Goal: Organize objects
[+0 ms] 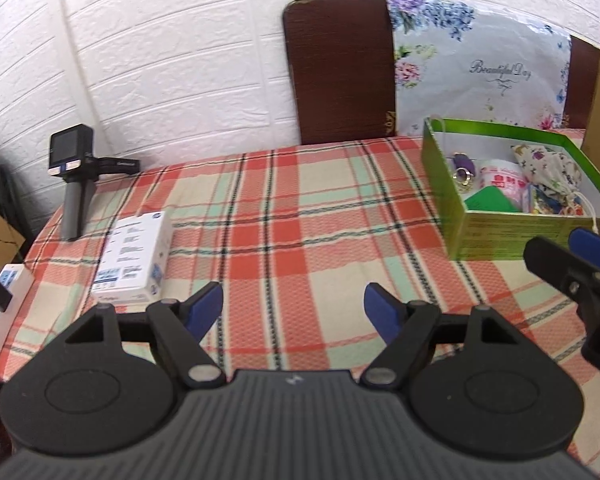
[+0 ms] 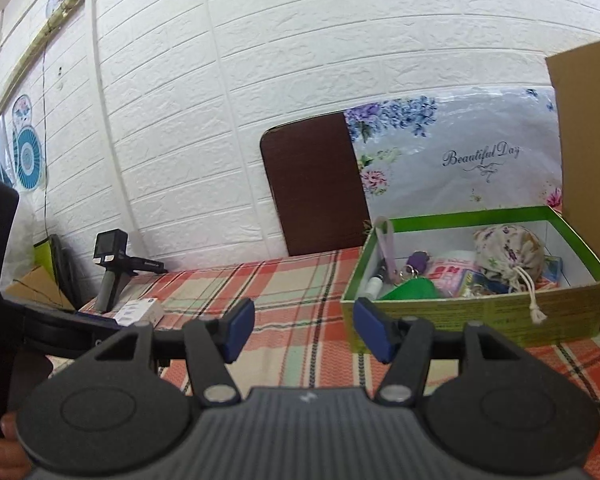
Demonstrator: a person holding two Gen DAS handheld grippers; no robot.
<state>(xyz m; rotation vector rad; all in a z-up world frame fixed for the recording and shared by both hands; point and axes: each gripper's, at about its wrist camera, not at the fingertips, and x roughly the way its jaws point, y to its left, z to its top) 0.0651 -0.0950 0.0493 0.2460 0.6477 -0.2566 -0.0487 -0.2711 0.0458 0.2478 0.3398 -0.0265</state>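
Left gripper (image 1: 294, 306): fingers spread, empty, above plaid desk (image 1: 300, 220)
Right gripper (image 2: 302, 328): fingers spread, empty
Nearby: white carton (image 1: 136, 256) left, filled green box (image 1: 500, 236) right

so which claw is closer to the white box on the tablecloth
Left. The left claw hovers just right of the white box, both open and empty. The right claw sits farther right, by the green box.

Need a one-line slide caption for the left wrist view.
Open left gripper hovers empty over plaid tablecloth, between white cardboard carton and filled green box.
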